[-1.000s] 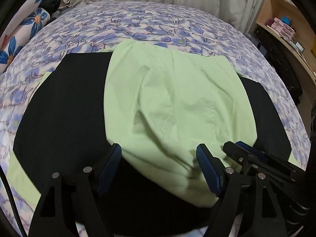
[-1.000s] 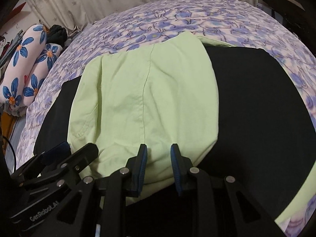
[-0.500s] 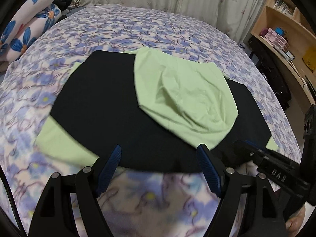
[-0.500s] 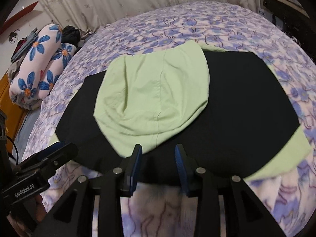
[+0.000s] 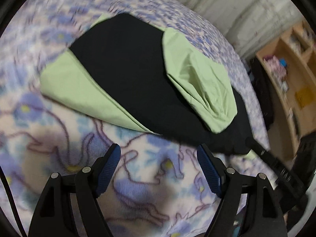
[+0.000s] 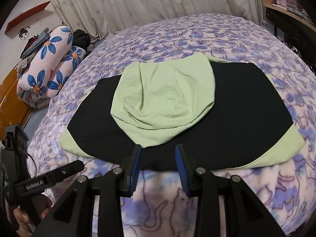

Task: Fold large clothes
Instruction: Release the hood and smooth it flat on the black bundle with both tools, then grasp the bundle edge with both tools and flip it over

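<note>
A black garment with light green trim lies flat on the bed, its light green hood folded down onto its middle. It also shows in the left wrist view, with the hood at the right. My right gripper is open and empty, hovering just in front of the garment's near edge. My left gripper is wide open and empty over the bedspread, short of the garment's near edge. The left gripper's body also shows in the right wrist view, held in a hand at lower left.
The bed has a purple floral bedspread. Rolled floral bedding and a pile of clothes lie at its far left. Curtains hang behind. Wooden shelves with small boxes stand to the right.
Both grippers have let go of the hood and pulled back toward the near edge of the bed. The right jaws have opened wider. The left view has swung left and is blurred.
</note>
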Tool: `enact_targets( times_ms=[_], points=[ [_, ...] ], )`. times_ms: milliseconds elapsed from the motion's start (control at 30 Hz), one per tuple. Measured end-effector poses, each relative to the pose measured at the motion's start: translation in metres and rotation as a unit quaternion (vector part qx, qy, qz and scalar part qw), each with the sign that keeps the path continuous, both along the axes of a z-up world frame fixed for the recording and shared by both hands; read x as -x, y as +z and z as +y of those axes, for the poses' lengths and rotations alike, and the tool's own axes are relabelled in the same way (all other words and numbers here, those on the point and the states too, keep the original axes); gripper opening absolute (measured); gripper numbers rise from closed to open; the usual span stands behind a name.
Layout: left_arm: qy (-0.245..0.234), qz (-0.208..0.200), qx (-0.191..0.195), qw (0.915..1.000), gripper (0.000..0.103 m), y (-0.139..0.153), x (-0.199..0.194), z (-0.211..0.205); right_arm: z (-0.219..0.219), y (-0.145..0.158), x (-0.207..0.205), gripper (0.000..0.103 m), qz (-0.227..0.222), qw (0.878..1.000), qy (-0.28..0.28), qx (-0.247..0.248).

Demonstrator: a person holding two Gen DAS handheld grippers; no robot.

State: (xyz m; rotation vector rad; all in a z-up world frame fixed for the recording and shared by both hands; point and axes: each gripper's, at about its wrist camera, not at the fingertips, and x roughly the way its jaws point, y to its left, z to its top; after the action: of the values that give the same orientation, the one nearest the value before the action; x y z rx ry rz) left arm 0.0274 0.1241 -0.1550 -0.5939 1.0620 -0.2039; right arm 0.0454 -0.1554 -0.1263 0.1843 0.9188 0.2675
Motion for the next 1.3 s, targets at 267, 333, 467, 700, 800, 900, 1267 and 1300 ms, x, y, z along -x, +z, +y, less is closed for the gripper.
enact_targets(
  times_ms=[267, 333, 467, 700, 800, 900, 1267, 1300],
  points=[
    [0.072, -0.036, 0.054, 0.9953, 0.078, -0.027, -0.028, 0.025, 0.015, -0.012, -0.016, 0.034, 0.006, 1.0, 0.013, 0.004],
    [0.085, -0.032, 0.055, 0.9944, 0.079, -0.034, -0.042, 0.028, 0.016, -0.013, -0.021, 0.034, 0.005, 1.0, 0.013, 0.0],
    [0.111, -0.041, 0.057, 0.9914, 0.079, -0.037, -0.069, 0.032, 0.019, -0.015, -0.038, 0.034, -0.001, 1.0, 0.009, 0.001],
    [0.165, -0.102, -0.026, 0.9807, 0.012, -0.015, -0.085, 0.027, 0.033, -0.012, -0.082, 0.034, -0.045, 0.998, -0.009, 0.05],
    [0.152, -0.149, -0.071, 0.9744, 0.009, 0.006, -0.083, 0.011, 0.041, -0.031, -0.104, 0.034, -0.025, 0.998, 0.003, 0.058],
    [0.12, -0.203, -0.127, 0.9635, 0.007, 0.034, -0.078, -0.013, 0.046, -0.068, -0.118, 0.034, 0.032, 0.998, 0.02, 0.055],
    [-0.068, -0.319, -0.194, 0.9252, 0.006, 0.124, -0.089, -0.152, -0.006, -0.054, -0.082, 0.034, 0.047, 0.997, 0.023, -0.065],
    [-0.082, -0.323, -0.193, 0.9229, 0.006, 0.128, -0.088, -0.166, -0.016, -0.051, -0.075, 0.034, 0.049, 0.996, 0.018, -0.073]
  ],
)
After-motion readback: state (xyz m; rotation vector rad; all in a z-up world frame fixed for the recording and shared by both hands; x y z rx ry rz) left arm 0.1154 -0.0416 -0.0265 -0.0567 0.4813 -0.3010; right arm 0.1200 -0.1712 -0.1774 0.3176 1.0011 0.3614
